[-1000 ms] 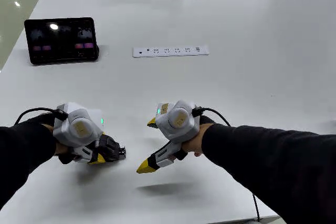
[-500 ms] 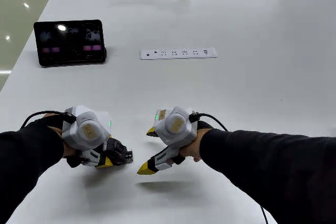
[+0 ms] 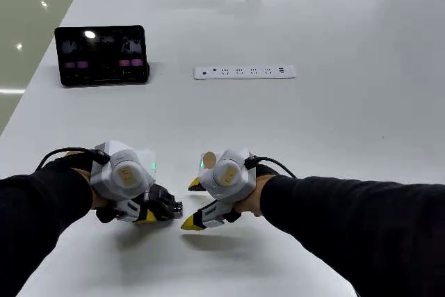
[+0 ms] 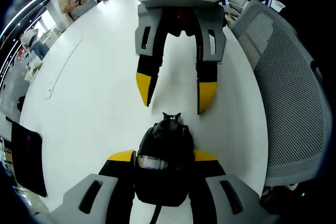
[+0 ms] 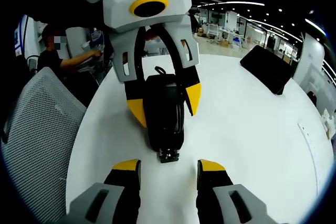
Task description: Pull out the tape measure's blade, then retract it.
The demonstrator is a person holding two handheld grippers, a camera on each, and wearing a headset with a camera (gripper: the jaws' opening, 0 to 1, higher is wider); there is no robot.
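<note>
Left gripper [image 3: 156, 211] is clamped on the black tape measure [image 3: 165, 204] near the front of the white table [image 3: 313, 123]. Right gripper [image 3: 192, 205] faces it, jaws apart, with the blade's tab [image 5: 168, 155] just ahead of its yellow tips.

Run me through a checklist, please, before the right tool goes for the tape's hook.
1. Left tool shut on the tape: ok.
2. Right tool open: ok.
3. Only the hook sticks out of the tape: ok.
4. Hook faces the right tool, nothing between them: ok.
5. Hook between the right tool's jaws: not ok, it sits just short of their tips.
</note>
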